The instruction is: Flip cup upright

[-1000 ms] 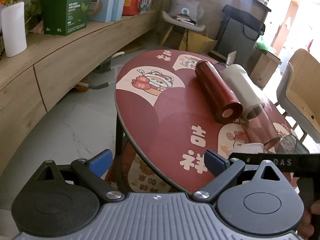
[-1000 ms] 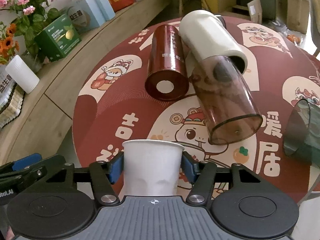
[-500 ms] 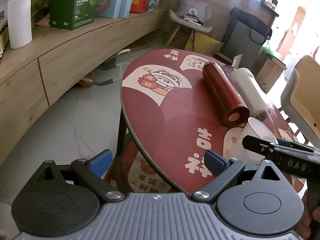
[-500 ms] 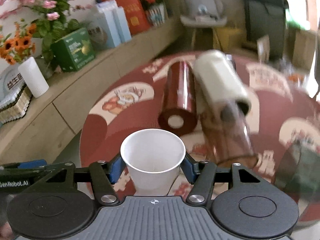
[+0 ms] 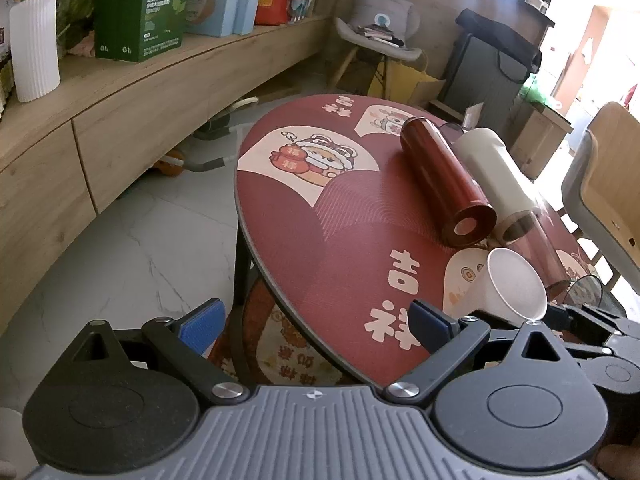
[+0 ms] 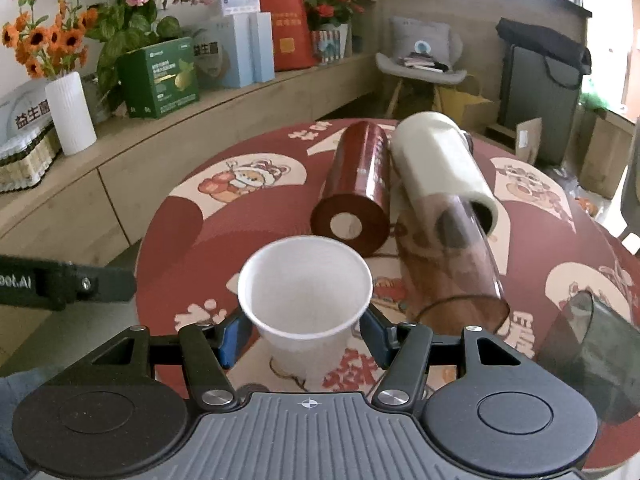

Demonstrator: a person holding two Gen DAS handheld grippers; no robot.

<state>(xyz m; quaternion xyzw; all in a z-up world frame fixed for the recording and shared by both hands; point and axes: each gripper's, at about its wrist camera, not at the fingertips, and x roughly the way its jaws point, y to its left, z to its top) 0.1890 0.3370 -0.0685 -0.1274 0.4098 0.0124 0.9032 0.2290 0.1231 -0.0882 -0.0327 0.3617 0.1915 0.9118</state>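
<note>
Our right tool (image 6: 306, 330) pinches a white paper cup (image 6: 305, 296) between its blue pads, mouth up and tipped slightly toward us, at the near edge of the round red surface (image 6: 248, 224). Our left tool (image 5: 316, 322) hangs spread wide with nothing between its fingers, beside that edge. Just beyond the cup lie a dark red cylinder (image 6: 358, 188), a cream cylinder (image 6: 436, 164) and a clear brown tumbler (image 6: 456, 260), all on their sides.
</note>
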